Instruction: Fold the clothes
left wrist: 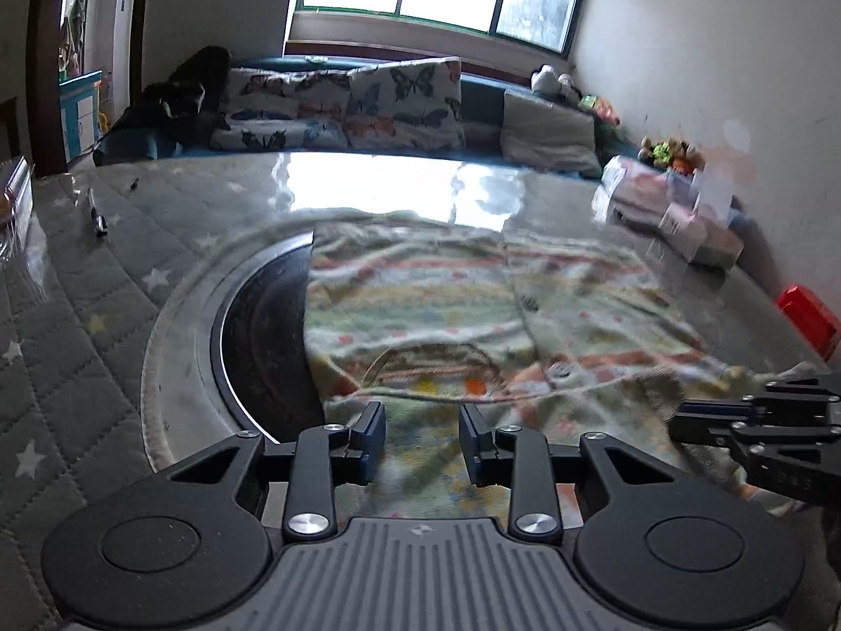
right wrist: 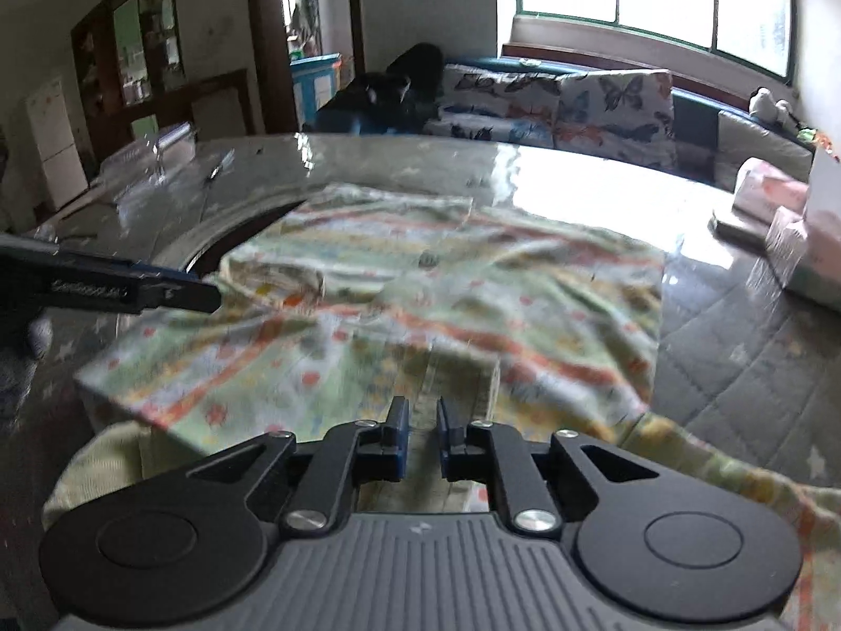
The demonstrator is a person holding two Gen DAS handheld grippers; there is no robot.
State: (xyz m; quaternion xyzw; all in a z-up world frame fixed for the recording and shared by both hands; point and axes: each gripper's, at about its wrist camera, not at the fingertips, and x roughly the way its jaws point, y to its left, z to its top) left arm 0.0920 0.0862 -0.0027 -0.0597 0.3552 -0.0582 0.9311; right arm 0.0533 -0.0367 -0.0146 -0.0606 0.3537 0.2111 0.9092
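Observation:
A striped green, orange and white garment (left wrist: 420, 305) (right wrist: 447, 273) lies spread on the table (left wrist: 105, 315), blurred by motion. My left gripper (left wrist: 423, 436) is open above its near edge, with nothing between the pads. In the right wrist view it shows as a dark bar, the left gripper (right wrist: 205, 297), at the cloth's left side. My right gripper (right wrist: 423, 431) has its pads close together on the garment's near hem, and the cloth rises from the table toward it. Seen from the left wrist, the right gripper (left wrist: 683, 420) sits at the near right corner with fabric draped against it.
A dark round inset (left wrist: 263, 326) in the table lies partly under the garment's left side. A pen (left wrist: 97, 213) rests far left. Packets and boxes (left wrist: 683, 210) (right wrist: 788, 231) and a red box (left wrist: 809, 315) line the right edge. A sofa with butterfly cushions (left wrist: 368, 105) stands behind.

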